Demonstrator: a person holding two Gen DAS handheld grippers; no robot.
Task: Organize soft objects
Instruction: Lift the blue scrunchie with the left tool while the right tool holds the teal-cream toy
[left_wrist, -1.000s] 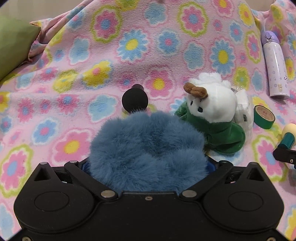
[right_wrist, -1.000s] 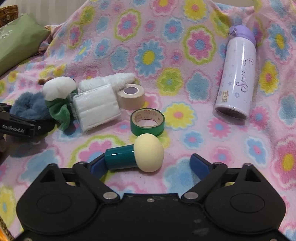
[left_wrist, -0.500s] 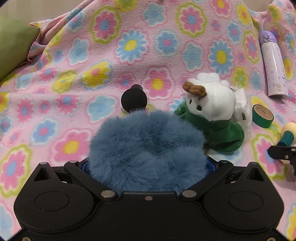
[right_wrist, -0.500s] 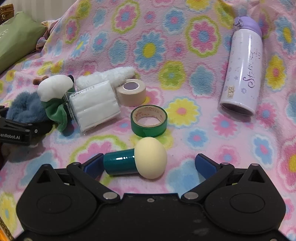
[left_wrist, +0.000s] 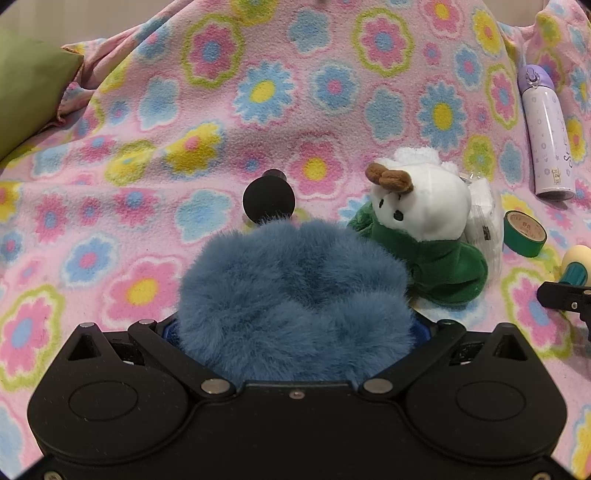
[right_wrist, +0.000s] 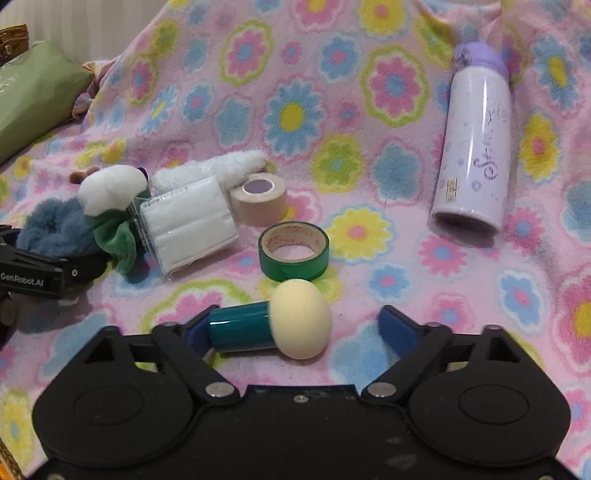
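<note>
left tool (left_wrist: 295, 325) gripping blue fluffy scrunchie (left_wrist: 295, 295) | right tool (right_wrist: 295, 328) gaping wide, straddling mushroom toy (right_wrist: 273, 325) lying crosswise, stem touching left finger | right nearer

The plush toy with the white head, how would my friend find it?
Look on the flowery pink blanket, just right of the fluffy blue ball in the left gripper. The plush toy leans there beside a white packet. Only it has a white face, brown horns and green clothes.
</note>
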